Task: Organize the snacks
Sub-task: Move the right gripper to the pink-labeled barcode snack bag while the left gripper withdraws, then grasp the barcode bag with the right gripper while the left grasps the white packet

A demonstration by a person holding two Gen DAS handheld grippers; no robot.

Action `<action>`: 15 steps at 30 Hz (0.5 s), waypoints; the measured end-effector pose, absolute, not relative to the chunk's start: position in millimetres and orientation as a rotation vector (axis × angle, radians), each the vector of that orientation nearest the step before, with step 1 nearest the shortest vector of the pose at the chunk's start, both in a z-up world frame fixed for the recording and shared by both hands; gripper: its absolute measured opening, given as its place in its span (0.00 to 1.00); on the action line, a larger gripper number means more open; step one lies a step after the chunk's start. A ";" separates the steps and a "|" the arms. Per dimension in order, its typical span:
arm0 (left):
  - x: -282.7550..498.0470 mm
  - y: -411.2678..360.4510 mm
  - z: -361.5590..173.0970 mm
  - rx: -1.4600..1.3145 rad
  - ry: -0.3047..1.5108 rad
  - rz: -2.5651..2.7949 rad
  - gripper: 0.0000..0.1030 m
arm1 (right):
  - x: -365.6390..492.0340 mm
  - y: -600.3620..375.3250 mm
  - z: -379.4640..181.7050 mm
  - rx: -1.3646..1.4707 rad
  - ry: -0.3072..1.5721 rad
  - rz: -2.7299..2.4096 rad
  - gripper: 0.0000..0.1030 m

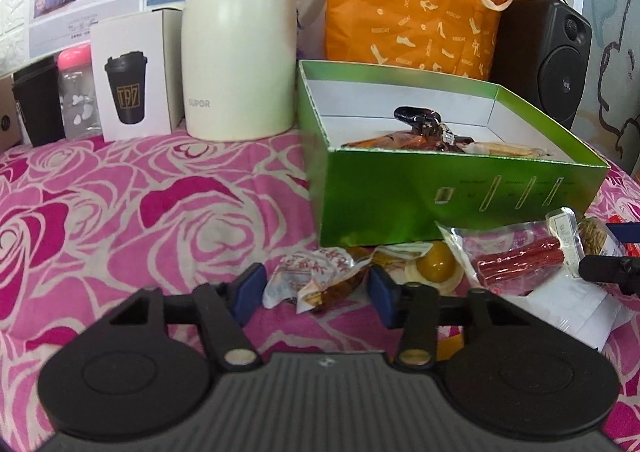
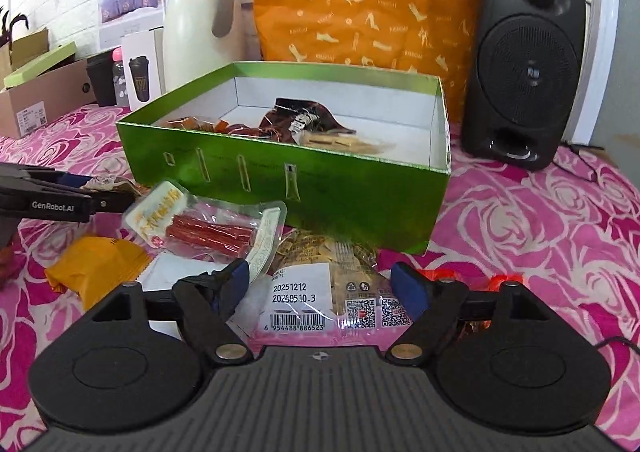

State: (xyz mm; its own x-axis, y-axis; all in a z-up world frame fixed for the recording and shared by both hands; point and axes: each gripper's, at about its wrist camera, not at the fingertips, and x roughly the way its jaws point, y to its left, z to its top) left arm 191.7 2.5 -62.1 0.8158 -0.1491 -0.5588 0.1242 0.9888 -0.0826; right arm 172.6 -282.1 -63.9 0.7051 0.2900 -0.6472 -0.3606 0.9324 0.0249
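Note:
An open green box (image 1: 400,203) (image 2: 320,187) stands on the pink rose cloth and holds several snack packets (image 2: 296,123). My left gripper (image 1: 316,292) is open, its blue pads on either side of a small white-and-red wrapped snack (image 1: 312,276). My right gripper (image 2: 320,288) is open around a clear biscuit packet with a barcode label (image 2: 320,292). A pack of red sausage sticks (image 1: 516,256) (image 2: 212,232) lies in front of the box. A yellow round snack (image 1: 436,262) and an orange packet (image 2: 96,268) lie nearby. The left gripper's fingers (image 2: 60,195) show at the left of the right wrist view.
Behind the box stand a cream kettle (image 1: 240,51), an orange tote bag (image 1: 420,3), a black speaker (image 2: 524,59), a white cup carton (image 1: 132,75), a pink-capped bottle (image 1: 76,91) and a cardboard box (image 2: 44,99). Red-orange wrappers (image 2: 500,280) lie beside the right finger.

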 end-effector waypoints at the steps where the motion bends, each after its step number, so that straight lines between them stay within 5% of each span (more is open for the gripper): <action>1: 191.2 3.6 -62.0 -0.048 0.598 -0.147 0.45 | 172.7 -284.5 -63.9 -0.092 0.713 0.360 1.00; 15: 147.2 10.4 -43.7 -0.046 0.518 -0.082 0.46 | 125.8 -300.9 -47.7 0.037 0.657 0.302 0.93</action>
